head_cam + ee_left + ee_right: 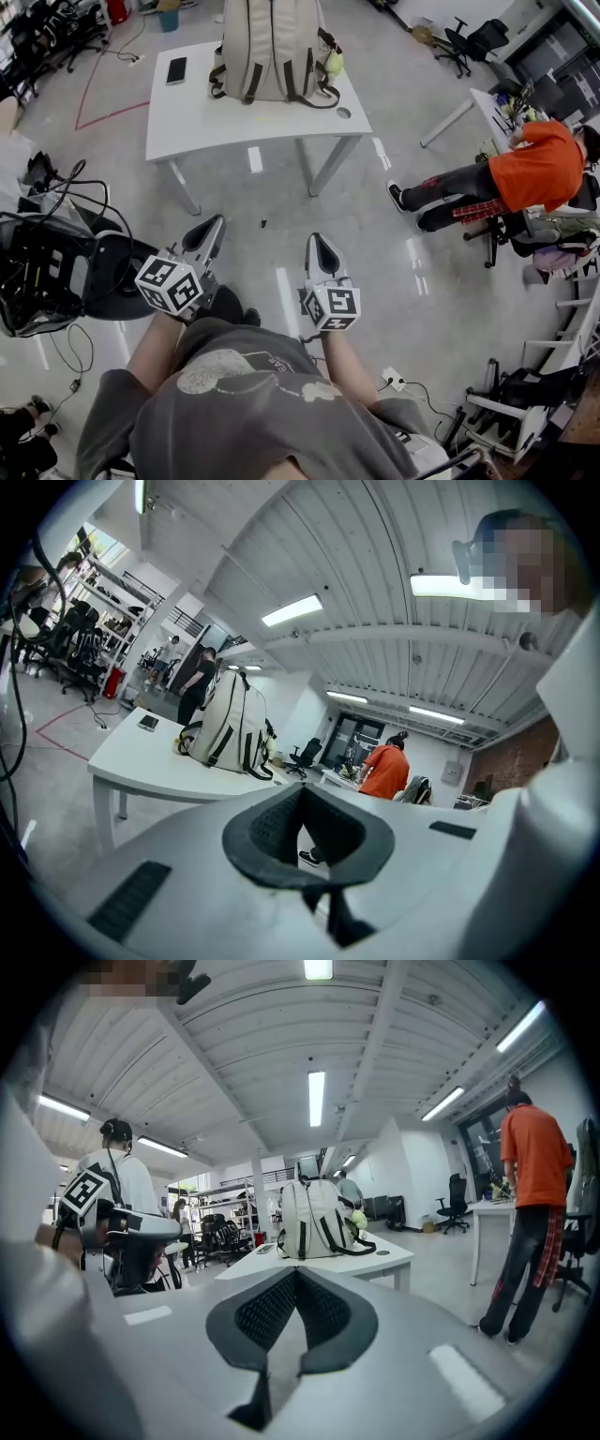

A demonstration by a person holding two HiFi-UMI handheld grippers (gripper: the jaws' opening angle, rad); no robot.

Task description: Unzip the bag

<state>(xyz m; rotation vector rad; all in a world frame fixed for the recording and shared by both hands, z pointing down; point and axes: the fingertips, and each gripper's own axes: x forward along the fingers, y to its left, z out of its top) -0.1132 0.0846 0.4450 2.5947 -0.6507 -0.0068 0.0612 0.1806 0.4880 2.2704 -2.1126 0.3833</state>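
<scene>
A beige backpack with dark straps stands upright on a white table at the far side of the floor. It also shows in the left gripper view and the right gripper view. I cannot see its zipper pull from here. My left gripper and right gripper are held low, close to the person's body and well short of the table. Each has its jaws together with nothing between them, as the left gripper and right gripper show in their own views.
A phone lies on the table left of the backpack. A person in an orange top sits at the right near another desk. A black chair with cables stands at the left. Grey floor lies between me and the table.
</scene>
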